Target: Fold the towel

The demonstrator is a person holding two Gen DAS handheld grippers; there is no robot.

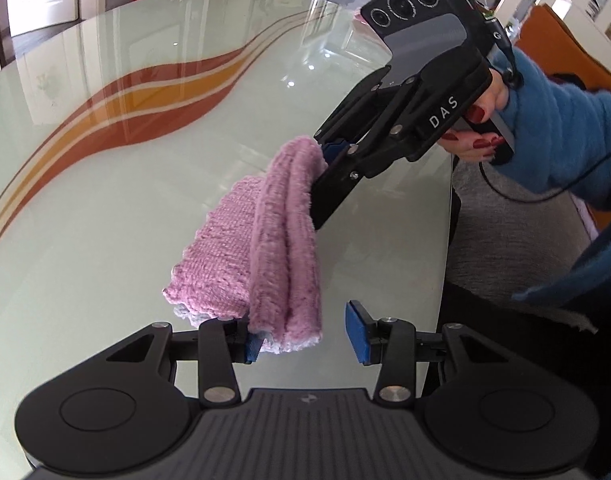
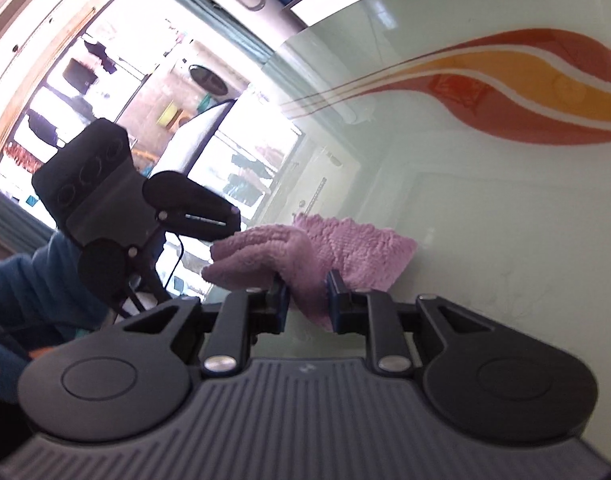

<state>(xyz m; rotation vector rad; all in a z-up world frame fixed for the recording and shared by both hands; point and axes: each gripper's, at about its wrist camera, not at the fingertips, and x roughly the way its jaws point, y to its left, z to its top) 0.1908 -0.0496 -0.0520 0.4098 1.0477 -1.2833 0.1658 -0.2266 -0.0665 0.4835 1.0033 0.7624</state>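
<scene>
A fluffy pink towel (image 1: 265,248), folded over on itself, is held up over the glossy table (image 1: 105,240). My right gripper (image 1: 333,152) is shut on its far end; in the right wrist view the towel (image 2: 337,248) sits pinched between the blue pads (image 2: 282,300). My left gripper (image 1: 303,338) is open. The near end of the towel hangs between its fingers, against the left pad (image 1: 252,350) and apart from the right pad. The left gripper (image 2: 225,220) shows dark at the left of the right wrist view.
The table top (image 2: 505,200) is pale green glass with orange and red wavy stripes (image 1: 145,96). Its near edge runs by a grey seat (image 1: 505,232) at the right. An orange chair back (image 1: 565,48) stands at the far right.
</scene>
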